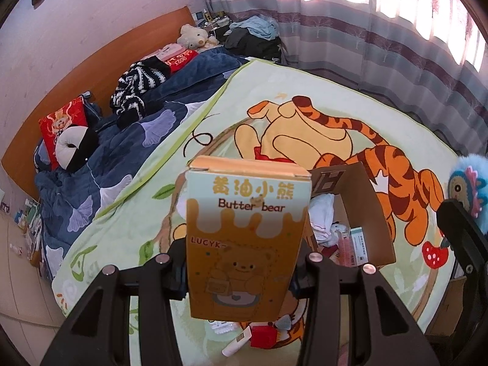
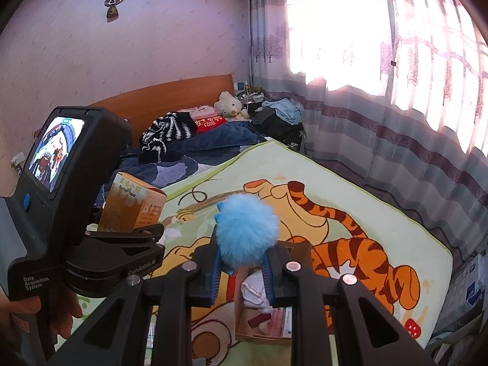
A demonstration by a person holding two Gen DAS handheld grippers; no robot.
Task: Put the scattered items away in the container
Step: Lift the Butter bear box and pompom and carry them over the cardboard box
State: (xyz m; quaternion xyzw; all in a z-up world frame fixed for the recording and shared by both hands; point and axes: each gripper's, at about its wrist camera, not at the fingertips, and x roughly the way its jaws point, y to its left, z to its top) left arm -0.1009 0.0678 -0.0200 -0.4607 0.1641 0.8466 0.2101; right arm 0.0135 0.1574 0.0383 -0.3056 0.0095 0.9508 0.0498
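My left gripper (image 1: 241,262) is shut on an orange "Butter bear" box (image 1: 247,231), held upright above the bed; the box also shows in the right wrist view (image 2: 131,204). My right gripper (image 2: 241,268) is shut on a fluffy blue plush toy (image 2: 247,231), which shows at the right edge of the left wrist view (image 1: 469,186). An open cardboard box (image 1: 366,213) lies on the cartoon blanket, just right of and below the held box, with white cloth and packets inside; it also sits below the right gripper (image 2: 244,320).
A green cartoon blanket (image 1: 305,97) covers the bed. A blue duvet (image 1: 122,152), pillows, striped clothing and a teddy bear (image 1: 192,35) lie to the left and far end. Small items, a red cube (image 1: 263,337) and a white stick, lie beneath the left gripper. Curtains (image 2: 396,140) hang right.
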